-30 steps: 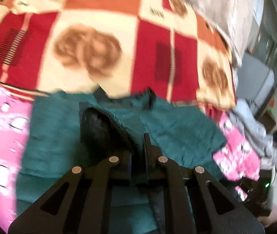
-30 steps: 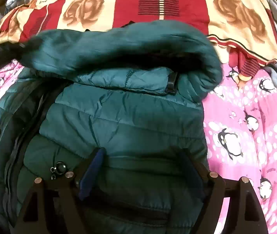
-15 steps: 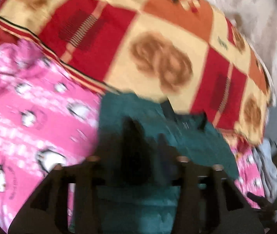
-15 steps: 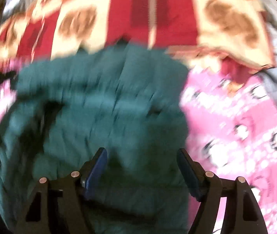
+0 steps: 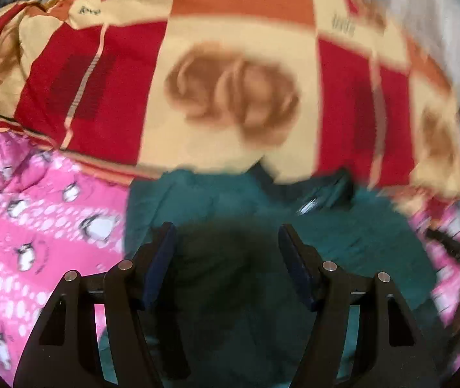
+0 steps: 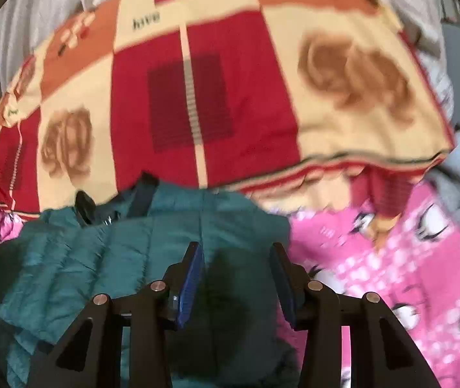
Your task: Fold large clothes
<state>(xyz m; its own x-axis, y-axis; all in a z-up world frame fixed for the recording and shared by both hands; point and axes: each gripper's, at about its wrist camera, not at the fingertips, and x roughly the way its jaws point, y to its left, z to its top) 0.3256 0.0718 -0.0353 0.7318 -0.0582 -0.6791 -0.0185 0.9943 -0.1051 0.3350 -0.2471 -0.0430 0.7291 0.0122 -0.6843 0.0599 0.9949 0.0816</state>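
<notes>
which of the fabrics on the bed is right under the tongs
The teal quilted jacket: it lies directly beneath both tongs. The pink penguin sheet lies beside it, and the red and cream rose blanket lies beyond.

"love" — on a cream square of the patchwork blanket [image 6: 145, 19]

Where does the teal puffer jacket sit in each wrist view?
Left wrist: teal puffer jacket at bottom centre, running right, under the open fingers.
Right wrist: jacket at bottom left to centre.
Shared landmark: the red and cream blanket just behind it.
</notes>
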